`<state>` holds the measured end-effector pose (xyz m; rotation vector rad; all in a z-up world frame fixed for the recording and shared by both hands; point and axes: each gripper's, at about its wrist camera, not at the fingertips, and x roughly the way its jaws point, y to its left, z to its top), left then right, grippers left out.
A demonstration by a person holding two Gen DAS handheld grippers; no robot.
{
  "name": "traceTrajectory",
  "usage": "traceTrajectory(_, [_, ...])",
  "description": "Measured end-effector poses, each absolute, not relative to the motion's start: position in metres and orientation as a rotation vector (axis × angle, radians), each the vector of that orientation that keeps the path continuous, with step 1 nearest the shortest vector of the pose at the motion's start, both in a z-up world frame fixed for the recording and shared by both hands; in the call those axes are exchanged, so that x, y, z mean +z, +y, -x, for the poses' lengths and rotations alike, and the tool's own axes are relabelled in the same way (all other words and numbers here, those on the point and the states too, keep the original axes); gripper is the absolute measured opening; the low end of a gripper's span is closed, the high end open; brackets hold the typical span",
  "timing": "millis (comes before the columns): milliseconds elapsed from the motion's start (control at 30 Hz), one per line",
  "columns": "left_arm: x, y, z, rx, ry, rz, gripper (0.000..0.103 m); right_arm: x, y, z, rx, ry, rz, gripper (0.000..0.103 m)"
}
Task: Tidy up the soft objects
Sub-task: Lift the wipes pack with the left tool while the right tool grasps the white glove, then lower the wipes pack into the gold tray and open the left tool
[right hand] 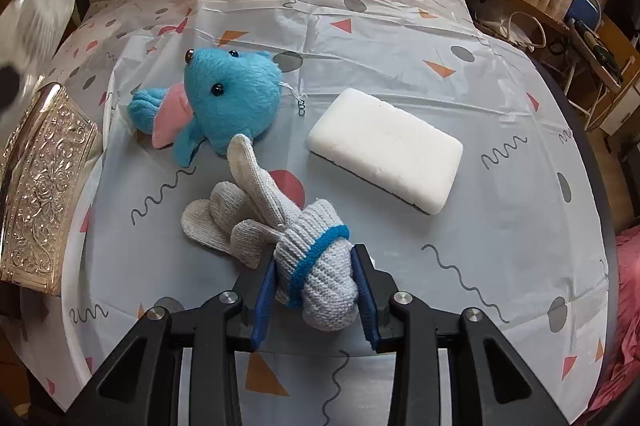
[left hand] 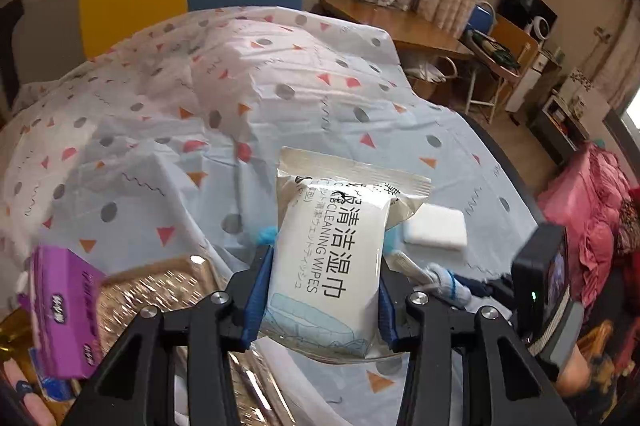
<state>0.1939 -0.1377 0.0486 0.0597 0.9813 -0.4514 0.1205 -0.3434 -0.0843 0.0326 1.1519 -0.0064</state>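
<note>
My left gripper (left hand: 320,290) is shut on a white pack of cleaning wipes (left hand: 332,262) and holds it above the table, near the embossed gold box (left hand: 160,290). My right gripper (right hand: 316,286) is shut on the cuff of a grey knitted glove (right hand: 280,226) with a blue band; the glove's fingers rest on the tablecloth. A blue plush toy (right hand: 224,98) lies beyond the glove. A white sponge (right hand: 384,146) lies to the right; it also shows in the left wrist view (left hand: 436,228).
The gold box (right hand: 44,186) stands at the table's left edge. A purple tissue pack (left hand: 64,310) sits by the box. The patterned tablecloth (right hand: 400,26) covers the table. A desk, chairs and pink bedding (left hand: 588,226) are on the right.
</note>
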Motion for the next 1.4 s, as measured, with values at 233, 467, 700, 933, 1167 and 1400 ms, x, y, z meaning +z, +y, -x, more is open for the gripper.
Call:
traceTrajectory(233, [0.086,-0.047,-0.239,-0.266,0.9,0.046,0.046,-0.084,-0.341,-0.121,0.001,1.15,-0.022,0.039])
traceTrajectory(467, [0.083,0.07,-0.215,-0.092,0.857,0.11,0.046,-0.086,-0.33,-0.119,-0.007,1.14,0.052,0.04])
traceTrajectory(700, [0.053,0.178,-0.152,0.023,0.87,0.244,0.047,-0.09,-0.319,-0.116,-0.025,1.111,0.143,0.04])
traceTrajectory(933, [0.009,0.248,-0.088,0.116,0.909,0.373,0.047,-0.092,-0.316,-0.117,-0.043,1.098,0.165,0.04])
traceTrajectory(1167, [-0.027,0.274,-0.052,0.147,0.966,0.435,0.047,-0.094,-0.309,-0.112,-0.059,1.083,0.188,0.04])
traceTrajectory(1400, [-0.047,0.261,-0.067,0.121,0.986,0.481,0.048,-0.095,-0.301,-0.108,-0.086,1.061,0.232,0.04])
